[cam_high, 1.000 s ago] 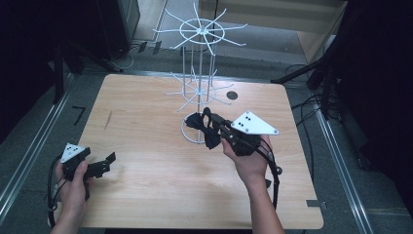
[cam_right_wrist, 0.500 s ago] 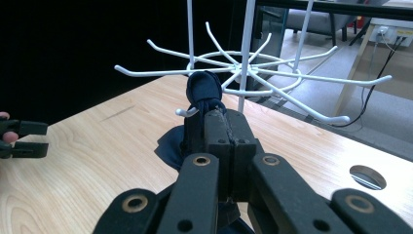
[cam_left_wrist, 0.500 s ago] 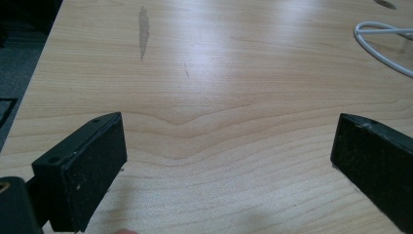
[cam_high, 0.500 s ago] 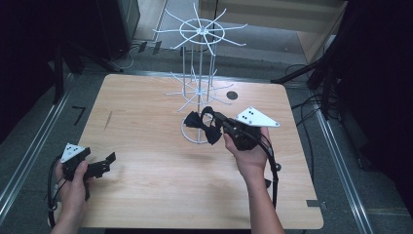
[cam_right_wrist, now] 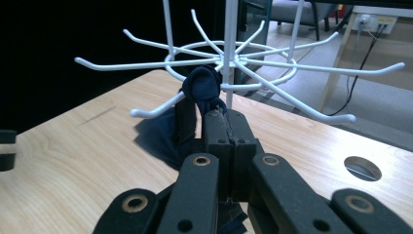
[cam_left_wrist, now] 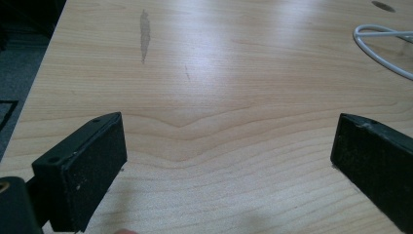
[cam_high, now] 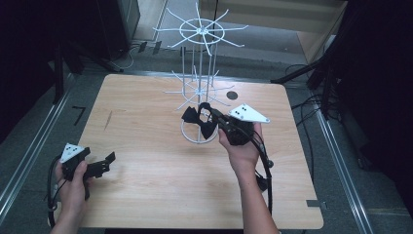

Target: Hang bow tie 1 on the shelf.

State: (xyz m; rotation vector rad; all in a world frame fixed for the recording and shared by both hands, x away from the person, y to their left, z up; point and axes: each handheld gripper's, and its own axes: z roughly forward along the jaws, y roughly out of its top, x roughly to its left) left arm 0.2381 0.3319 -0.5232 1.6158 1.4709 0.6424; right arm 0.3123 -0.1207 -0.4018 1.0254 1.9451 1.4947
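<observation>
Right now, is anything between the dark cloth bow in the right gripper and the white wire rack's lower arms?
Nothing visible: the dark cloth bow, clamped in the right gripper, already sits against the white wire rack's lower arms.

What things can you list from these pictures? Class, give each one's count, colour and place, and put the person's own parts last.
Table: one, light wood, centre.
Wire rack: one, white, two tiers of hooks, at the table's far side.
Dark cloth: one, navy-black, by the rack's lower hooks, pinched in the right gripper.
Round hole: one, dark, in the tabletop beyond the rack.
Left gripper: one, black, near left edge, open.
Right gripper: one, black, at the rack, shut.
Forearms: two, bottom edge.
</observation>
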